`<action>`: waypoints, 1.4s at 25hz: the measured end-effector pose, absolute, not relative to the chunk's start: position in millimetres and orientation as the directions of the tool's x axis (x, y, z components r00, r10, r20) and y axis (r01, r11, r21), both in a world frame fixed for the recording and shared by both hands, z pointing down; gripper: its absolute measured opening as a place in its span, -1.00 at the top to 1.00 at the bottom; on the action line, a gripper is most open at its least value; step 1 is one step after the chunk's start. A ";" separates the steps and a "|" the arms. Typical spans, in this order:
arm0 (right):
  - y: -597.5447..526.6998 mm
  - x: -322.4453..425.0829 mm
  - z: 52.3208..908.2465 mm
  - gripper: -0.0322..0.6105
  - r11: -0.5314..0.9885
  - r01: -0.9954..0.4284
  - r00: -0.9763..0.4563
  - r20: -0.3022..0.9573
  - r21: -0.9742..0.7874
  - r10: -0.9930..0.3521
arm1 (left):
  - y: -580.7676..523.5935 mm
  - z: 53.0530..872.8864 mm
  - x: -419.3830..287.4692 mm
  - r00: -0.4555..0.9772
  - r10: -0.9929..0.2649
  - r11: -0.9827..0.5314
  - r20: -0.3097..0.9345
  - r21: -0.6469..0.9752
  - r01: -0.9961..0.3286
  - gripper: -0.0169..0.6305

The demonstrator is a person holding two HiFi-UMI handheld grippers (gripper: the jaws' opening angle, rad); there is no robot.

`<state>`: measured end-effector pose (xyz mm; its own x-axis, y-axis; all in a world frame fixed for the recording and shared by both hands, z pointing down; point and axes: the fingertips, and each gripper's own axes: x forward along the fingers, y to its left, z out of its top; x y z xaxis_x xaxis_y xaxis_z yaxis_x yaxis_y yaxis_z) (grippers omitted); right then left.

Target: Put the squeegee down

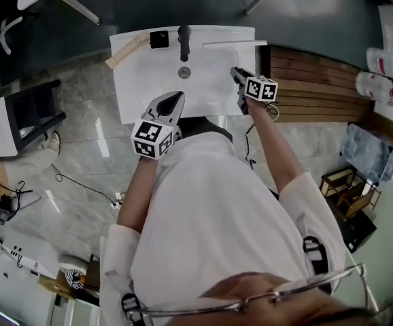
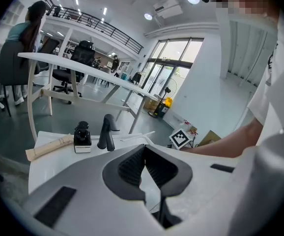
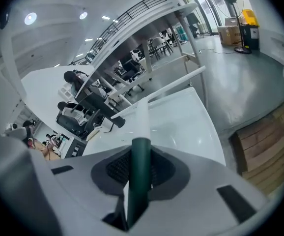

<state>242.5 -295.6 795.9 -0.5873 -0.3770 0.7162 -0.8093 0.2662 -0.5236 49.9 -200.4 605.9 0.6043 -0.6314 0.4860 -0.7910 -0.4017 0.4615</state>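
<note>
The squeegee has a dark green handle [image 3: 139, 176] and a long white blade [image 3: 174, 88]. My right gripper [image 3: 138, 173] is shut on the handle, and the blade points away over the white sink [image 3: 191, 127]. In the head view the blade [image 1: 234, 44] lies along the sink's back right rim, just beyond the right gripper [image 1: 239, 80]. My left gripper [image 1: 176, 99] hovers over the sink's front edge. In its own view the left gripper [image 2: 144, 151] has its pads meeting at the tips, with nothing between them.
A black faucet [image 1: 183, 41], a black bottle [image 1: 159, 39] and a beige roll [image 1: 127, 51] stand along the back of the sink [image 1: 135, 80], with a drain [image 1: 184, 72] in its middle. A wooden slatted platform [image 1: 319, 80] lies to the right. Cables trail on the floor.
</note>
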 end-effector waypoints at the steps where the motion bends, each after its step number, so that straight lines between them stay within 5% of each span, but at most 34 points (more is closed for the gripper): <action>1: -298.0 241.5 801.1 0.68 0.263 -0.810 -0.586 0.721 -0.524 -0.369 | -200.2 608.3 48.9 0.603 -0.629 -0.397 0.490 0.465 -0.792 0.93; 35: -315.9 256.2 858.0 0.62 0.287 -0.905 -0.393 0.874 -0.313 -0.286 | -205.4 631.7 32.0 0.582 -0.616 -0.328 0.531 0.499 -0.802 0.93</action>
